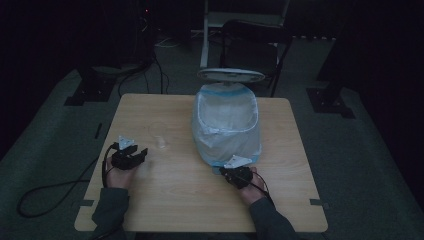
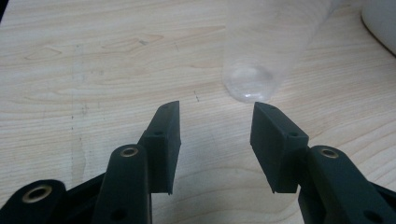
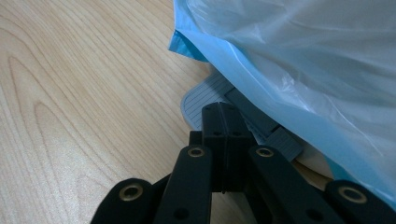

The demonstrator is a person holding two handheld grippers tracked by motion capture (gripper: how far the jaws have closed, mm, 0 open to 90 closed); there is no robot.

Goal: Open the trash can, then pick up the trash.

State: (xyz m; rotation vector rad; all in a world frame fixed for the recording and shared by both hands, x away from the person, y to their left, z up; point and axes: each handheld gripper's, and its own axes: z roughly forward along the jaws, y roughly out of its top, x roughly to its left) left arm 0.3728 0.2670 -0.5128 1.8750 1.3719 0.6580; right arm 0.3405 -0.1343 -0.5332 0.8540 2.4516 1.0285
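Observation:
A clear plastic cup (image 2: 259, 60) lies on its side on the wooden table (image 1: 200, 200), just beyond my left gripper's (image 2: 217, 109) tips and a little to their right. That gripper is open, with bare wood between its pads. In the high view the cup (image 1: 161, 141) is a faint shape up and to the right of the left gripper (image 1: 141, 152). A bin (image 1: 227, 125) lined with a pale blue-edged bag (image 3: 289, 56) stands at the table's middle, its lid (image 1: 231, 76) raised. My right gripper (image 3: 223, 109) is shut, its tips over the bin's grey ribbed pedal (image 3: 203, 100).
A dark chair (image 1: 255, 37) and a white frame stand behind the table's far edge. Cables trail off the table's left side from the left gripper. The table's front edge lies close below both hands.

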